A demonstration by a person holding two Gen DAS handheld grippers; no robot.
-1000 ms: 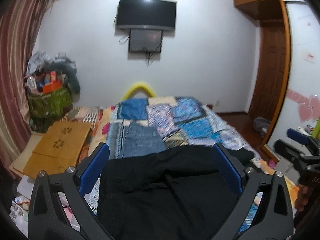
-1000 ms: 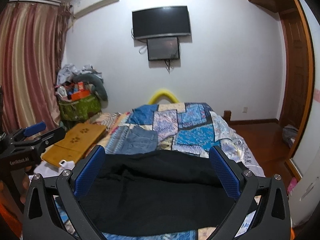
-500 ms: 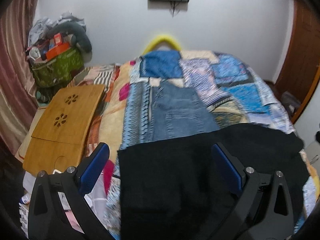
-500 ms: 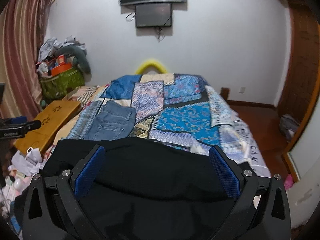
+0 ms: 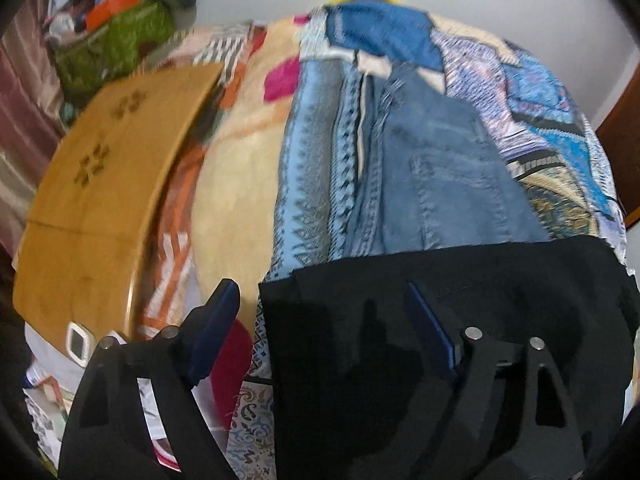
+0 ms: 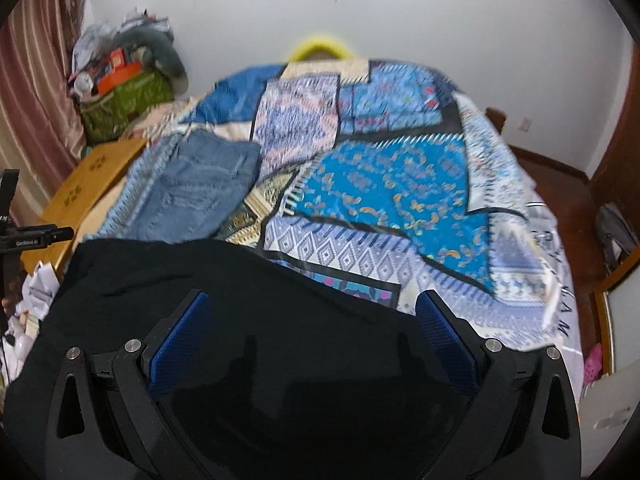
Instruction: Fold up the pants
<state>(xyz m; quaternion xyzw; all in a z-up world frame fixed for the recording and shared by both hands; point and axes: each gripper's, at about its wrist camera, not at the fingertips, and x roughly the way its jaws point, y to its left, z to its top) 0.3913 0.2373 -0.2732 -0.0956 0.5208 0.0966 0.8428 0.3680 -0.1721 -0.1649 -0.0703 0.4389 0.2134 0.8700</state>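
Observation:
Black pants lie spread flat across the near end of the bed; they also show in the right wrist view. My left gripper is open, tilted down over the pants' left edge, its left finger over the bedspread and its right finger over the black cloth. My right gripper is open above the pants' right part, both fingers over the black fabric. Neither holds anything. The near hem of the pants is hidden under the grippers.
Folded blue jeans lie on the patchwork bedspread beyond the black pants. A wooden lap desk sits left of the bed, with a green basket of clutter behind it. Papers litter the floor at left.
Both grippers have tilted down and come closer to the bed; the wall and TV have slid out of view. The left gripper has moved to the pants' left edge. Both stay open.

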